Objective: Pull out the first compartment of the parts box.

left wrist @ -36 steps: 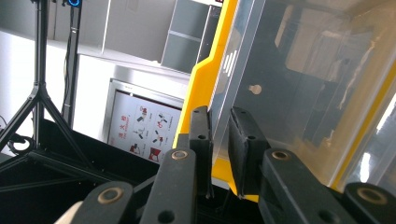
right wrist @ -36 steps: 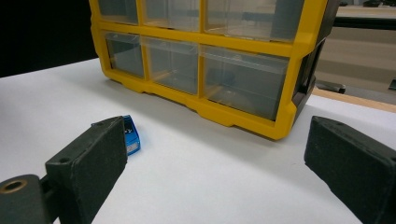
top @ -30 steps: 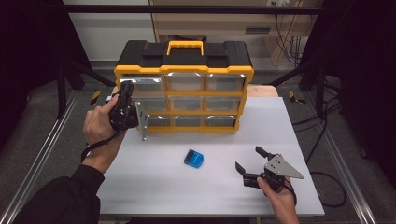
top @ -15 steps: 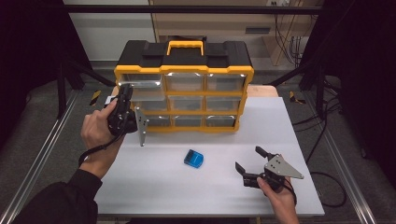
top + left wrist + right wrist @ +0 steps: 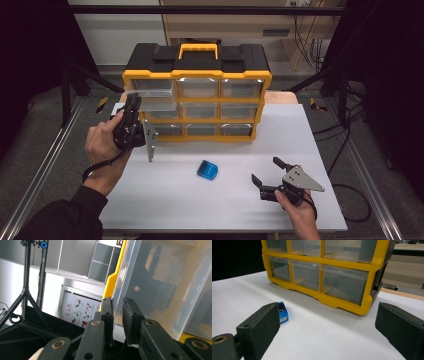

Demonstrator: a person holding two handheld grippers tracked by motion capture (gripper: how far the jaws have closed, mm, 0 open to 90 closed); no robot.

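Organizer drawer held at its front edge. In the high view the left gripper (image 5: 131, 107) is largely covered by the person's left hand (image 5: 104, 145), so its fingertips are hard to make out there against the yellow-and-black organizer (image 5: 197, 92); the left gripper view shows them plainly. There the left gripper (image 5: 117, 312) has its two black jaws drawn narrow, pinching the thin front wall of a clear drawer (image 5: 160, 287) — one jaw outside the wall, the other inside it — and the drawer body extends up and to the right beyond the fingertips, cut off by the frame edge. In the high view this drawer (image 5: 152, 97) projects slightly from the organizer's left column, upper rows; which row exactly cannot be told. The right gripper (image 5: 270, 172), held by the right hand (image 5: 295, 210), sits low over the white table (image 5: 310, 130), its jaws spread wide and holding nothing. In the right gripper view a small blue object (image 5: 282, 312) lies on the table just beyond the left-hand jaw, touching neither jaw; the organizer's lower drawers stand farther ahead, between and above the two jaws. The blue object's make is too small to tell.
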